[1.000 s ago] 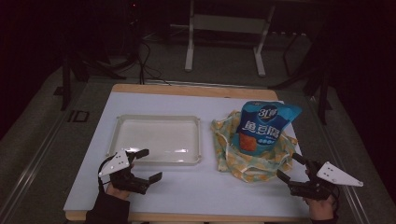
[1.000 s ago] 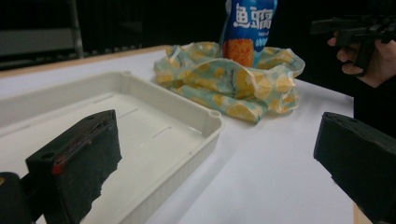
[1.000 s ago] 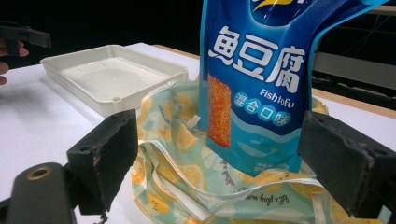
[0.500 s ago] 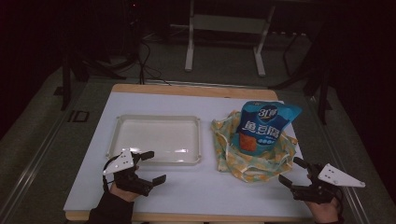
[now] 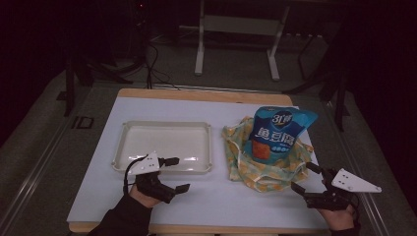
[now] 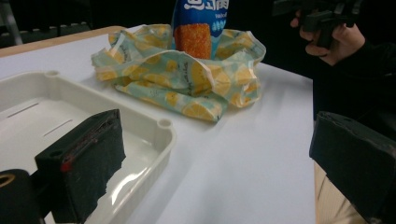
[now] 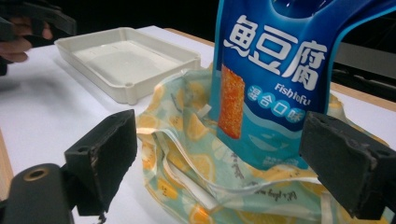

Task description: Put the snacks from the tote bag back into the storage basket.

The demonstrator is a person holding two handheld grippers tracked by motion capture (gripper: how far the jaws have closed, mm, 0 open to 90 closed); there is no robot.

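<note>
Left gripper [image 5: 175, 173] sliding back toward near table edge, jaws spread, holding nothing, now just off tray [image 5: 164, 144] rim; right gripper [image 5: 309, 178] staying beside lemon-print bag [image 5: 260, 164], jaws spread, empty; blue snack pouch [image 5: 279, 131] standing upright in bag, untouched; likely no grasp begun yet

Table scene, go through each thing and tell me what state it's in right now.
Tray: empty, flat on the table.
Snack bag: sealed as far as shows, standing upright in the tote.
Tote: crumpled, open, slumped around the snack bag.
Left tongs: open, holding nothing, by the tray's near edge.
Right tongs: open, holding nothing, beside the tote.
</note>
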